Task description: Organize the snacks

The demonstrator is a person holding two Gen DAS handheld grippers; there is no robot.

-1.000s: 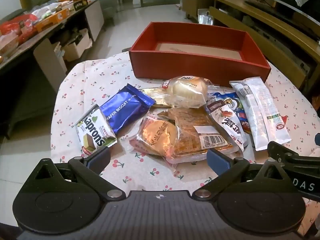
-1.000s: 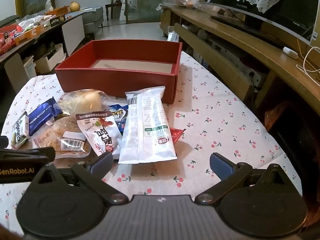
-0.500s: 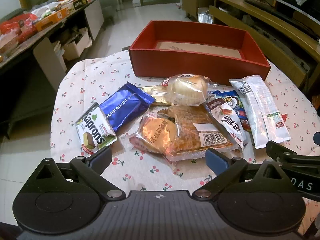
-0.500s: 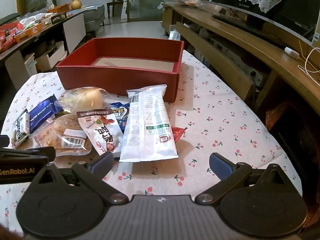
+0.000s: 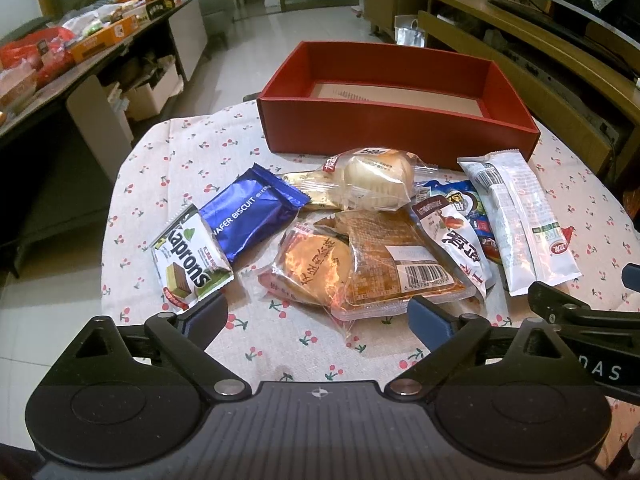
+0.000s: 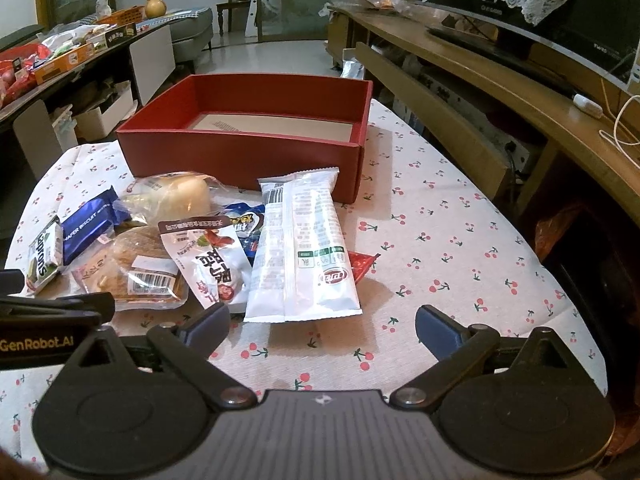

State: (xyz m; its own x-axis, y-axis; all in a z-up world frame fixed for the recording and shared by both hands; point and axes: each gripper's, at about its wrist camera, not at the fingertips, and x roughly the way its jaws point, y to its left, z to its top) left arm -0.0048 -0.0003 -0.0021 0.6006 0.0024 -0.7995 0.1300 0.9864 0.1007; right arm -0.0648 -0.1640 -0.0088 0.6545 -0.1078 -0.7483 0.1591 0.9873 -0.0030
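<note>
A pile of snack packs lies on the cherry-print tablecloth (image 5: 168, 152) in front of an empty red box (image 5: 396, 136). It includes a green Kaprons wafer (image 5: 188, 260), a blue wafer biscuit (image 5: 248, 216), a wrapped bun (image 5: 376, 178), clear-wrapped pastries (image 5: 360, 272) and a long white pack (image 5: 516, 216). My left gripper (image 5: 318, 316) hovers at the near edge of the pastries, its jaws wide and closing slightly, with the pads touching nothing. My right gripper (image 6: 322, 326) is open over bare cloth just in front of the long white pack (image 6: 308, 248), and the red box (image 6: 248, 160) stands behind.
A long side table (image 5: 80, 64) with boxes and bags runs along the left. A wooden TV bench (image 6: 500, 80) runs along the right, close to the table's edge. The cloth to the right of the pile (image 6: 460, 240) is bare. Each gripper shows at the edge of the other's view.
The left gripper's fingertips have come slightly closer together. Both hands and all the snacks have stayed put.
</note>
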